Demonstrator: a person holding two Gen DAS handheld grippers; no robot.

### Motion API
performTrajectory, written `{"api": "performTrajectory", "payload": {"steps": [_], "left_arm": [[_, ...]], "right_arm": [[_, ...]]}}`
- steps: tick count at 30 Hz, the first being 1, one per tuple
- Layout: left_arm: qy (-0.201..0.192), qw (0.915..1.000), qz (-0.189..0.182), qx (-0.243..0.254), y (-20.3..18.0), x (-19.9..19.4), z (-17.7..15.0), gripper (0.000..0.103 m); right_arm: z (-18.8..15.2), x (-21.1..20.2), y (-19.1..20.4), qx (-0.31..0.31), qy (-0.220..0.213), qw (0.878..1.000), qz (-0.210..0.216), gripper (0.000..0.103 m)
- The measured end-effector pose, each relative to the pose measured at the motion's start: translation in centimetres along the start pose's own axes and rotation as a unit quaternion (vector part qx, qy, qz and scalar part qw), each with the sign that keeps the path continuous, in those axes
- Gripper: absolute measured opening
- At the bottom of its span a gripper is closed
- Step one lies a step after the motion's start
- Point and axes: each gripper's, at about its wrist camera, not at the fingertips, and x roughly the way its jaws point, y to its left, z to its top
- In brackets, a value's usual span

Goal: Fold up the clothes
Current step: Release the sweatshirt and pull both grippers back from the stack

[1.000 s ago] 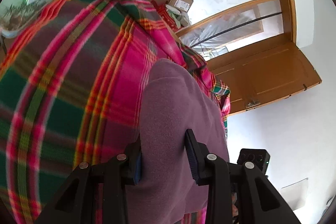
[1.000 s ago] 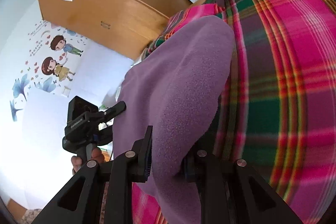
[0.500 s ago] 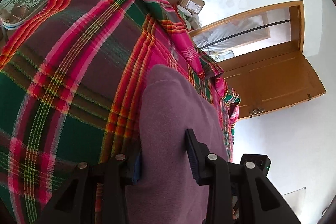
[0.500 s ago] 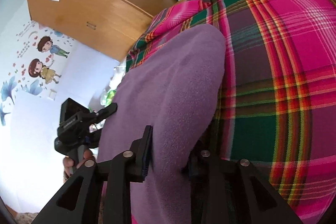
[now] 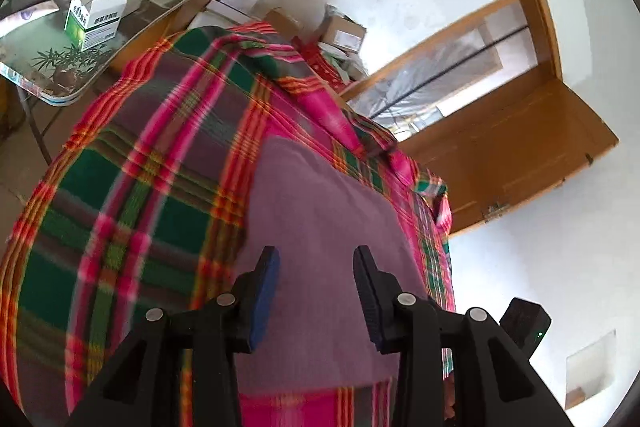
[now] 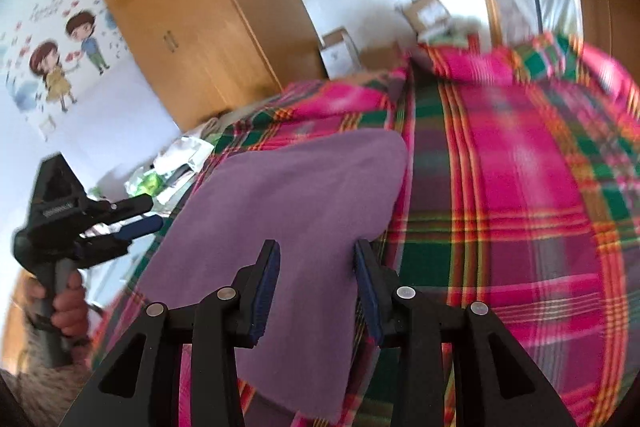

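Both grippers' fingers [image 5: 268, 279] released the purple cloth [image 5: 320, 211].

Plaid blanket [image 5: 132, 203] across centre, green-and-white carton [image 5: 96, 15] upper left, open wooden door [image 5: 508, 163] right, cartoon wall stickers [image 6: 66, 59] upper left.

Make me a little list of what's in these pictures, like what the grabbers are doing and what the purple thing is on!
purple cloth: lies flat on the bed
bedspread: pink, green and red checks, under the cloth
left gripper: open, fingers either side of the cloth's edge
right gripper: open, over the cloth's other end
hand: holds the left gripper's handle
medicine box: on a side table
wardrobe: wooden, by the wall
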Motion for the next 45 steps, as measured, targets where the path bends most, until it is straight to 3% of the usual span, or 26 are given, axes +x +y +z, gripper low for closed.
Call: {"api": "performTrajectory", "payload": {"steps": [6, 10, 14, 31, 35, 45], "left_arm": [[0.018, 0.9977, 0.039, 0.053, -1.8, 0.5, -2.4, 0.039], [0.015, 0.9981, 0.042, 0.043, -1.2, 0.8, -2.9, 0.039], [0.018, 0.9978, 0.048, 0.042, -0.5, 0.7, -3.6, 0.036], [0.033, 0.9938, 0.095, 0.048, -0.2, 0.1, -7.0, 0.036], [0.04, 0.9896, 0.13, 0.046, -0.6, 0.0, -8.2, 0.036], [0.043, 0.9808, 0.165, 0.094, -2.8, -0.3, -10.8, 0.036]], "right_arm": [[-1.8, -1.8, 2.1, -0.032, -0.036, 0.998, -0.034, 0.04], [-2.9, 0.1, 2.7, -0.035, 0.016, 0.999, -0.014, 0.04], [-4.0, 1.3, 2.5, -0.03, 0.046, 0.998, -0.026, 0.039], [-6.7, -0.7, 3.2, -0.007, 0.063, 0.996, -0.057, 0.039], [-7.4, -1.6, 3.5, 0.008, 0.072, 0.996, -0.057, 0.04], [-9.7, -1.7, 5.0, 0.006, 0.101, 0.991, -0.087, 0.04]]}}
